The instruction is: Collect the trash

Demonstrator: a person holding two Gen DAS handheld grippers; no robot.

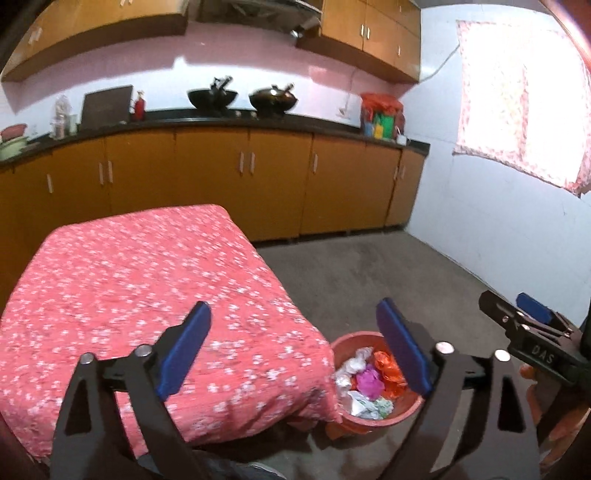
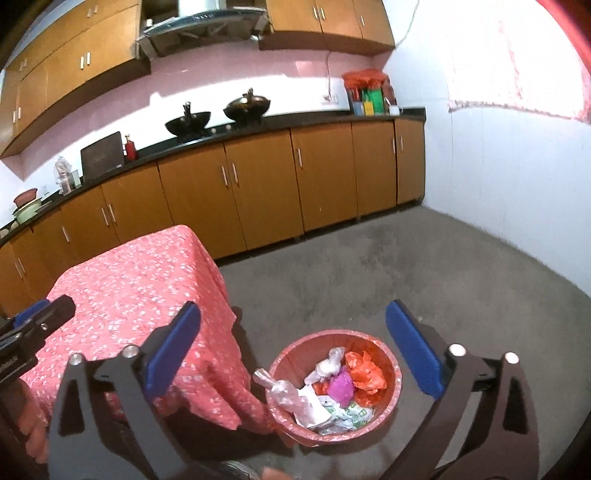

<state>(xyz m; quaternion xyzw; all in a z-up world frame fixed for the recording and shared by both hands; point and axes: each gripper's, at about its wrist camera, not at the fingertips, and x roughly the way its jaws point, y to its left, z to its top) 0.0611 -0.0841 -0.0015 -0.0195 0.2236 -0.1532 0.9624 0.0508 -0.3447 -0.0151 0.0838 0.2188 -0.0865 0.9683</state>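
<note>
Round pink plastic basin [image 2: 388,354] of crumpled plastic bags [image 2: 364,373] on the floor at the pink floral-clothed table [image 1: 129,280] corner, left gripper [image 1: 293,345] and right gripper [image 2: 293,347] both spread wide, holding nothing

A home kitchen: orange-brown base cabinets [image 2: 258,184] run under a dark tabletop [image 2: 280,123], two black woks [image 1: 212,98] sit on the hob, a range hood [image 2: 201,26] hangs between wall cupboards [image 1: 369,33], and a floral curtain [image 1: 517,99] covers the window.

Floral cloth over the table [image 1: 129,280] — crinkly plastic bags [image 2: 365,373] in the plastic bin [image 2: 391,354].
</note>
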